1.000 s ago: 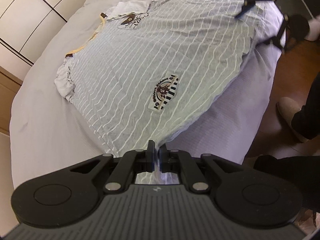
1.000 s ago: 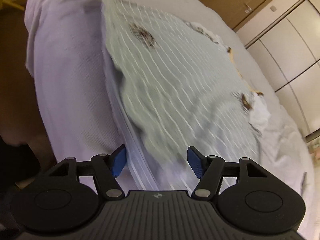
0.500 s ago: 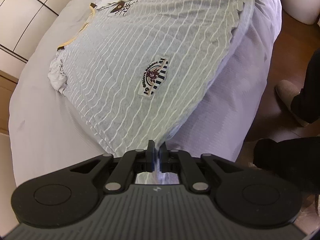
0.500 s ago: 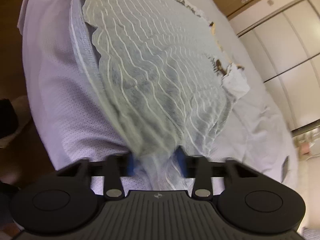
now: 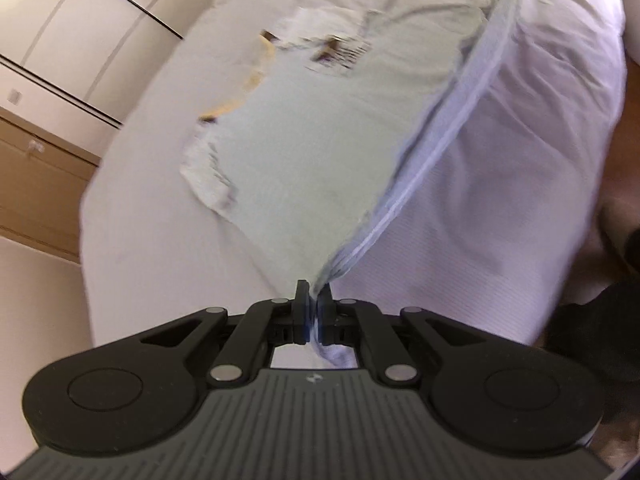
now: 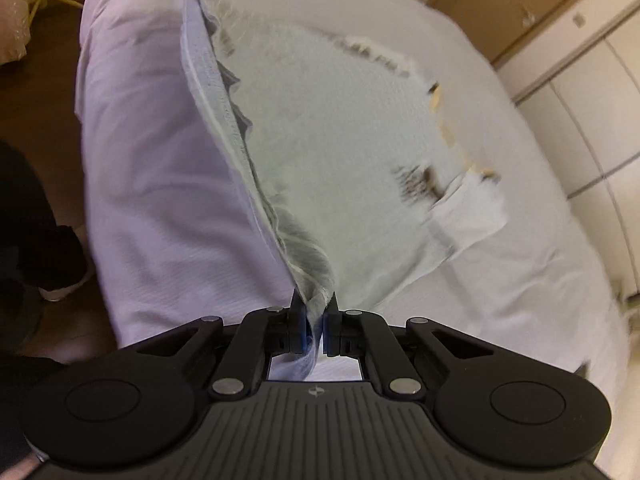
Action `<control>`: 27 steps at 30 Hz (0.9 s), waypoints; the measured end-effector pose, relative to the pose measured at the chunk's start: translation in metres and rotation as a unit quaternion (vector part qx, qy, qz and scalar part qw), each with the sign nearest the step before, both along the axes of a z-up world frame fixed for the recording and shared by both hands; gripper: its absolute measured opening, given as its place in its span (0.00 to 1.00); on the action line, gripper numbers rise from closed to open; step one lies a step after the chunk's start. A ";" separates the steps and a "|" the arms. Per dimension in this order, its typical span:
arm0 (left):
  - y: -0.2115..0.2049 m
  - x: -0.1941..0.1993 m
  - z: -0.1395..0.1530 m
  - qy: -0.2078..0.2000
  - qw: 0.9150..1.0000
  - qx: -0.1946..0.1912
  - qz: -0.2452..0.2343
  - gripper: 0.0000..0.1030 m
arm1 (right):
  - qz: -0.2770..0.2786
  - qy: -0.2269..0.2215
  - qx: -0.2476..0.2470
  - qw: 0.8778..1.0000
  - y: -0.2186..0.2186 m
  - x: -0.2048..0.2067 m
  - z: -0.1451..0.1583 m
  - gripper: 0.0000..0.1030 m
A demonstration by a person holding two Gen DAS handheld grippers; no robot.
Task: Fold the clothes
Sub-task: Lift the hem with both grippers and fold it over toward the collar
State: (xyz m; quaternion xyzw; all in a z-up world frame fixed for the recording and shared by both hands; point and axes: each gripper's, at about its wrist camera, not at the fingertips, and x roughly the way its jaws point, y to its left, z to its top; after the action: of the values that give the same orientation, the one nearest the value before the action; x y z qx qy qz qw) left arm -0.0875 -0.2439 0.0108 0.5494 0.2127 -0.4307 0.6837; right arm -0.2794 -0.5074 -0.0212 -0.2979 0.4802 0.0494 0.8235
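Left wrist view shows the left gripper (image 5: 313, 300) clenched on a corner of the shirt (image 5: 320, 152), with a bit of cloth hanging out below the pads. From that corner the shirt's hem runs up and away as a taut raised edge toward the top right of the picture, where it leaves the frame. The rest of the shirt, pale grey and blurred, lies spread on the bed (image 5: 540, 168), its far end with a yellow-trimmed collar and a dark print flat on the sheet. White wardrobe doors (image 5: 72, 32) stand past the bed at upper left, and a dark-clad leg (image 5: 592, 336) shows at the right edge over the wooden floor.

Right wrist view shows the right gripper (image 6: 314, 308) likewise clamped on the shirt's (image 6: 340, 152) other hem corner, cloth pinched between the blue-lined pads. The hem rises from there as a lifted, wavy ridge toward the top left. A white sleeve (image 6: 472, 208) lies flat on the bed (image 6: 152, 184) at right. A shoe (image 6: 64, 288) rests on the floor at left.
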 end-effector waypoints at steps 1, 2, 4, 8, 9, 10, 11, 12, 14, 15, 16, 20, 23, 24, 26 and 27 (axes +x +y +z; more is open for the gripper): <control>-0.008 0.010 0.005 -0.007 1.000 -0.004 0.000 0.02 | 0.001 -0.004 -0.004 1.000 -0.009 0.010 0.008 0.03; -0.016 0.023 0.009 -0.011 1.000 -0.010 0.002 0.02 | 0.000 -0.008 -0.009 1.000 -0.019 0.022 0.015 0.03; -0.034 0.055 0.014 -0.010 1.000 -0.024 0.002 0.02 | -0.005 -0.014 -0.019 1.000 -0.039 0.047 0.027 0.03; -0.069 0.126 0.009 0.006 0.999 -0.045 -0.020 0.02 | -0.032 -0.006 -0.038 0.999 -0.074 0.104 0.033 0.03; -0.077 0.145 0.005 0.014 0.998 -0.048 -0.026 0.02 | -0.040 0.001 -0.041 0.998 -0.081 0.118 0.030 0.02; -0.085 0.161 0.001 0.021 0.998 -0.048 -0.031 0.02 | -0.048 0.007 -0.044 0.998 -0.087 0.132 0.028 0.02; -0.093 0.176 -0.003 0.029 0.998 -0.047 -0.038 0.02 | -0.056 0.014 -0.047 0.997 -0.094 0.146 0.026 0.02; -0.100 0.190 -0.006 0.034 0.997 -0.046 -0.046 0.02 | -0.063 0.021 -0.050 0.997 -0.101 0.159 0.023 0.02; -0.112 0.213 -0.012 0.039 0.996 -0.043 -0.062 0.02 | -0.072 0.032 -0.056 0.995 -0.110 0.182 0.019 0.02; -0.117 0.224 -0.014 0.043 0.996 -0.042 -0.067 0.02 | -0.075 0.037 -0.057 0.995 -0.115 0.191 0.018 0.02; -0.122 0.234 -0.016 0.047 0.996 -0.041 -0.070 0.02 | -0.079 0.041 -0.058 0.994 -0.119 0.200 0.016 0.02; -0.144 0.271 -0.024 0.063 0.994 -0.035 -0.080 0.02 | -0.093 0.052 -0.056 0.993 -0.144 0.232 0.013 0.02; -0.158 0.293 -0.027 0.071 0.994 -0.031 -0.081 0.02 | -0.098 0.056 -0.048 0.992 -0.163 0.253 0.012 0.02; -0.164 0.300 -0.028 0.072 0.994 -0.029 -0.080 0.02 | -0.097 0.057 -0.046 0.993 -0.170 0.259 0.012 0.02; -0.175 0.314 -0.029 0.073 0.994 -0.025 -0.079 0.02 | -0.095 0.059 -0.042 0.993 -0.183 0.272 0.010 0.02; -0.181 0.320 -0.030 0.073 0.994 -0.022 -0.077 0.02 | -0.095 0.060 -0.038 0.993 -0.190 0.279 0.009 0.02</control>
State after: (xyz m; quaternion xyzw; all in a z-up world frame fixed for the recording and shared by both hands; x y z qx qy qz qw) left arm 0.2330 -0.4252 -0.0191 0.5160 0.2093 -0.5253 0.6434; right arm -0.0006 -0.6969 -0.0121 -0.2789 0.5566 -0.0297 0.7820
